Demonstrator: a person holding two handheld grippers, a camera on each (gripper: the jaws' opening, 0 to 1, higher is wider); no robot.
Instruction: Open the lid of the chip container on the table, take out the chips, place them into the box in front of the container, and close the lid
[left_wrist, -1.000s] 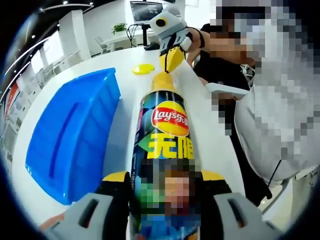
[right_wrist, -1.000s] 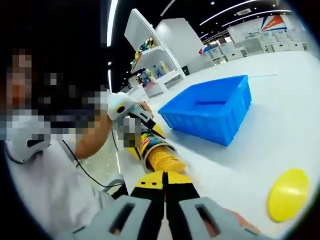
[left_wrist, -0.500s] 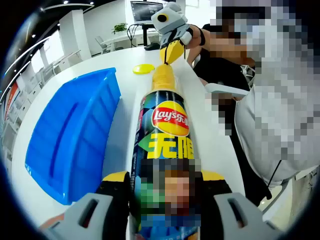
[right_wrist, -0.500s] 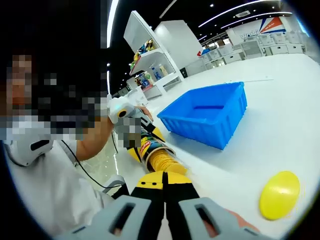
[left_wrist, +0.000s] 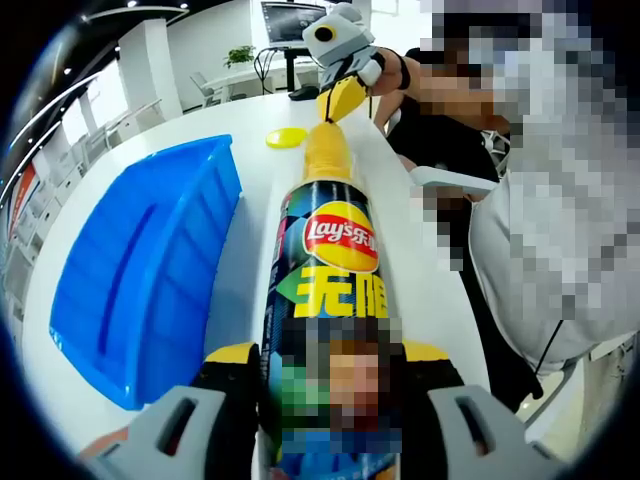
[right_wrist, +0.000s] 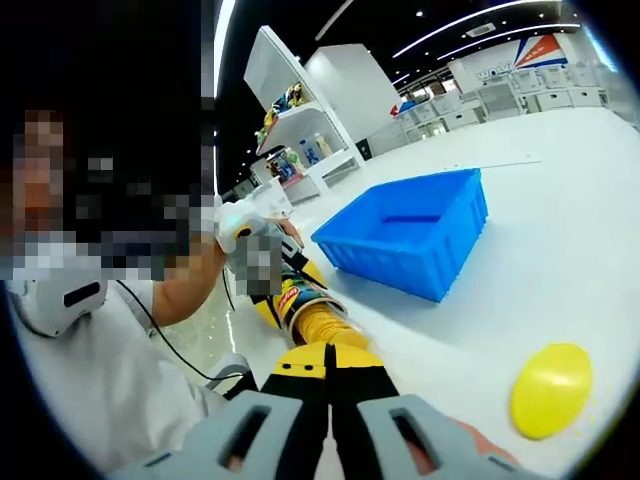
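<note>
Left gripper view: the can lies along the view's midline, base clamped between the jaws of the left claw, open mouth pointing away toward the right claw. A yellow stack of chips protrudes from the mouth, in line with the can's long axis. The right claw's yellow tips meet the far end of the stack; whether they pinch it cannot be told.

Right gripper view: the right claw shows its jaws pressed together. Just beyond them the chips emerge from the can, which points toward this camera.

The blue box sits on the white table beside the can, its long side roughly parallel to it; its visible interior holds nothing. The yellow lid lies flat on the table near the right claw, apart from the can and box.
</note>
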